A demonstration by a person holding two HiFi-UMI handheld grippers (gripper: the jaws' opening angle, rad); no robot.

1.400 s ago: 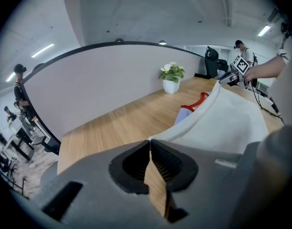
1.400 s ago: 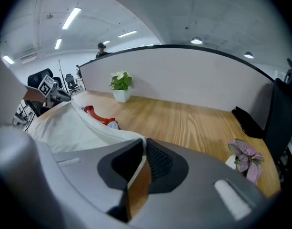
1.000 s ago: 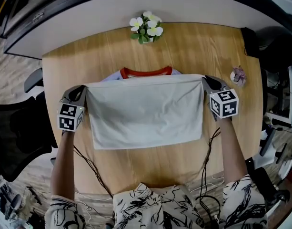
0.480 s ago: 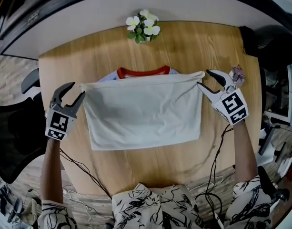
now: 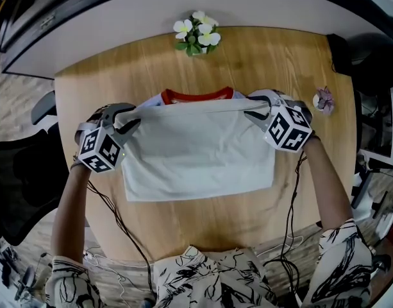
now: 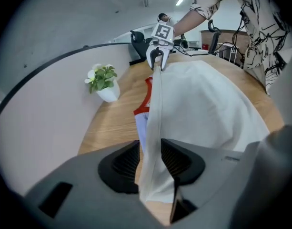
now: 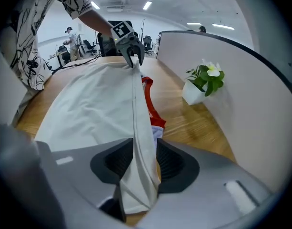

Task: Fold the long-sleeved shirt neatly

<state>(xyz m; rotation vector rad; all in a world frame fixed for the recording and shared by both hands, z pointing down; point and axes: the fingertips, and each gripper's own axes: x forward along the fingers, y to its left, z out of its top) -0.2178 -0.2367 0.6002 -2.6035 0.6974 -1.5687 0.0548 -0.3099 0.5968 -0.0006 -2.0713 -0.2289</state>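
Two grips on one edge: left gripper (image 5: pixel 127 117) and right gripper (image 5: pixel 254 105), jaws just closed in, each pinch an upper corner of the white folded long-sleeved shirt with red collar (image 5: pixel 196 156), mid-frame on the light wooden table (image 5: pixel 260 56). Corner holds keep that edge taut and straight, probably to carry it over for the next fold. Neck end points to frame top; long axis runs left to right.

Left gripper (image 5: pixel 127 117) and right gripper (image 5: pixel 249 106) rolling over and swinging in from outside the corners, jaws that were gaping half a second ago closing on the shirt's (image 5: pixel 196 156) far edge, that edge pulling into a raised ridge between them
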